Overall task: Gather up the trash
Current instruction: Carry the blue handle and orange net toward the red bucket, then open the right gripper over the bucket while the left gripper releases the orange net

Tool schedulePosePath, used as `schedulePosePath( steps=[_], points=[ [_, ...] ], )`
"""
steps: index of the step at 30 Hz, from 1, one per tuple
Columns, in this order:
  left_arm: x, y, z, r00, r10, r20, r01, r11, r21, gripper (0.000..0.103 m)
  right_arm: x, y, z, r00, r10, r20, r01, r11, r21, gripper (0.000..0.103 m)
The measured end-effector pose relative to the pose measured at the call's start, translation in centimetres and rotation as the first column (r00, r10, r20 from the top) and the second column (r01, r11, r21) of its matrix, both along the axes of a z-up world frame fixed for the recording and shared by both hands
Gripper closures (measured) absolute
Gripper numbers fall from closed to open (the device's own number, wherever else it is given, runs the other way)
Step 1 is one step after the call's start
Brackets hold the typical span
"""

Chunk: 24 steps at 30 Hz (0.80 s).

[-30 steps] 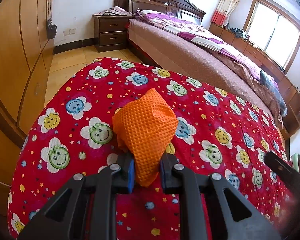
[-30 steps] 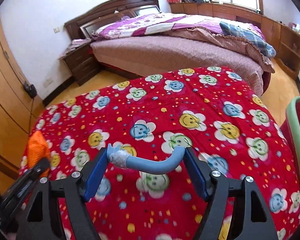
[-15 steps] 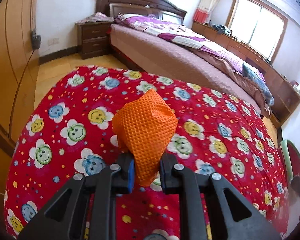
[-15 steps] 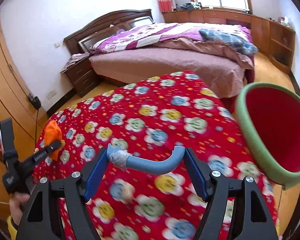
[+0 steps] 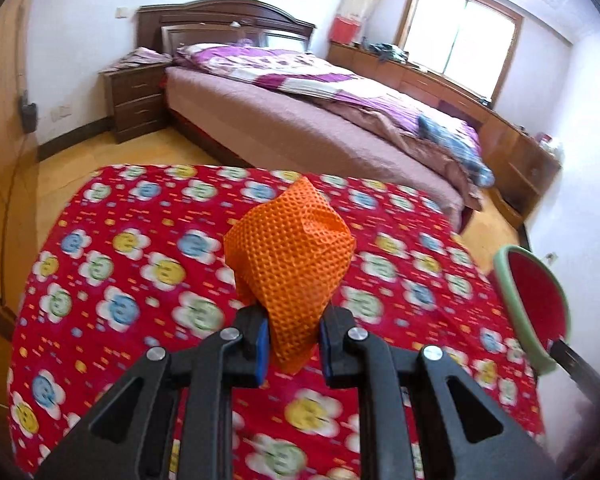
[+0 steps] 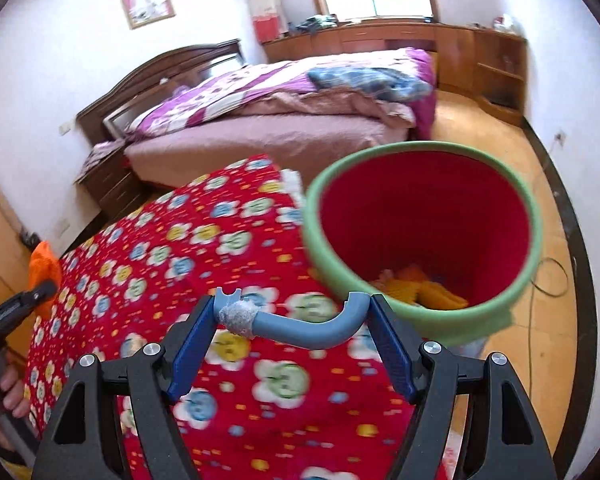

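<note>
- Holding two pieces of trash above the flower-print table cover [image 5: 148, 280], one per gripper.
- Left gripper [image 5: 293, 346]: jaws clamped on the lower tip of an orange mesh cloth [image 5: 290, 256]; likely light, soft and crushable, so a pinch on any bunched fold should do.
- Right gripper [image 6: 292, 322]: jaws stand wide, spanned by a bent blue tube [image 6: 296, 326] wedged end to end; probably light, stiff and smooth, safer gripped across its ends.
- Red bin with green rim [image 6: 536, 240]: just beyond the cover's right edge, with yellow-orange scraps inside.
</note>
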<state>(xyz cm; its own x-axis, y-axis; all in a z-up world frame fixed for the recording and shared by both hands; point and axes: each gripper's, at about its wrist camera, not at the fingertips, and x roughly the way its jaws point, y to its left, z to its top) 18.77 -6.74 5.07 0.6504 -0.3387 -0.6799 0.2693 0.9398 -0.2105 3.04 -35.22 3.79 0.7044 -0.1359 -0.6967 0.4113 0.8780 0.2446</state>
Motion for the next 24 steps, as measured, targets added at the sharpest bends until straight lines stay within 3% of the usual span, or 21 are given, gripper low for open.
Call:
schedulePosePath(
  steps=[8,24],
  points=[
    [-2.7,-4.9,0.2,0.994,-0.105,-0.04,0.104,0.994,-0.025,0.084,-2.3,-4.0,-0.2,0.997,-0.071,0.024,0.07,0.997,0.012,0.026],
    [-5.5,-14.8,-0.2,0.961,-0.27,-0.058,0.27,0.963,0.008,0.084,-2.6,-10.3,-2.0,0.989,-0.142,0.033,0.14,0.988,0.067,0.025]
  ],
)
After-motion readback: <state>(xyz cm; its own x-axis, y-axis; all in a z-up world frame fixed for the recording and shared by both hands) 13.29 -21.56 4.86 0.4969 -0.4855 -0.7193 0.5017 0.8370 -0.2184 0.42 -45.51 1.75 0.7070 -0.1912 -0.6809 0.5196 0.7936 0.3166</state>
